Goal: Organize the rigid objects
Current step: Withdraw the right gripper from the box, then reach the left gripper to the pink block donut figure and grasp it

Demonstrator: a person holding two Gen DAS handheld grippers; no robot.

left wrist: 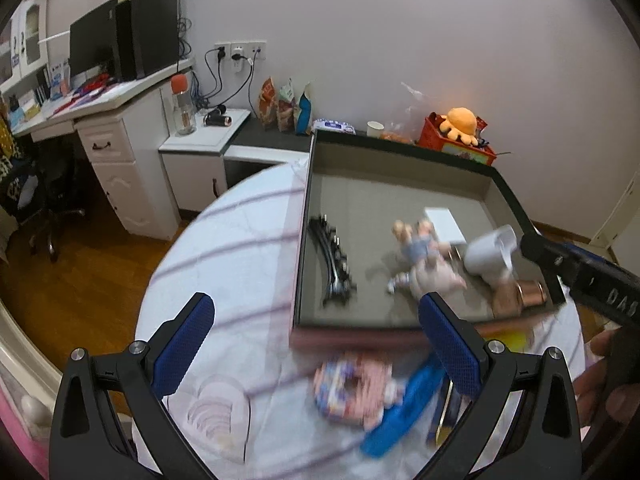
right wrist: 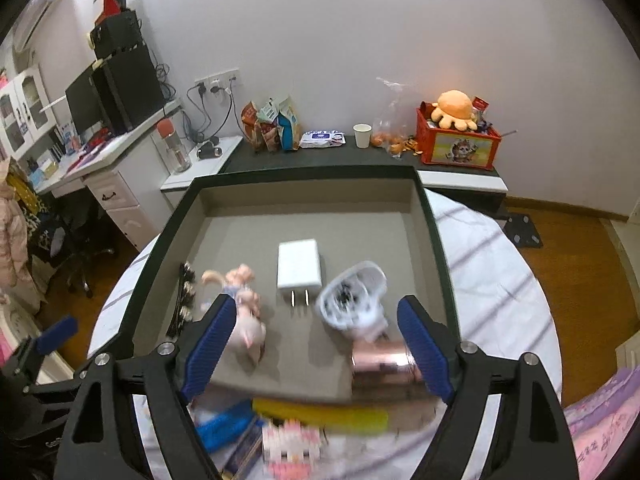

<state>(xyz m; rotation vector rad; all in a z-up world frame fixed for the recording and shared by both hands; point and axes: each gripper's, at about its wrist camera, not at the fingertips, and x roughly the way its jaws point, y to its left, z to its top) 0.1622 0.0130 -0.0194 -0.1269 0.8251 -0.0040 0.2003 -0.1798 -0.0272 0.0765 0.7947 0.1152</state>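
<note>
A black-rimmed tray (right wrist: 304, 172) with a grey floor holds a white charger (right wrist: 298, 266), a white cup (right wrist: 352, 300) lying on its side, a pink metallic can (right wrist: 384, 364), a small doll (right wrist: 244, 308) and black clips (right wrist: 184, 300). My right gripper (right wrist: 316, 308) hangs open over the tray's near edge, with nothing pressed between its pads. In the left wrist view, the tray (left wrist: 400, 146) sits to the right. My left gripper (left wrist: 316, 320) is open above the cloth at the tray's near left corner. Below it lie a blurred pink patterned pack (left wrist: 352, 388) and a blue object (left wrist: 404, 412).
The tray rests on a round table (right wrist: 500, 280) with a striped white cloth. A yellow object (right wrist: 320, 412) lies at the tray's front. Behind are a dark shelf (right wrist: 328, 156) with snack bags, a paper cup and a red crate (right wrist: 456, 148), and a white desk (left wrist: 120, 136) on the left.
</note>
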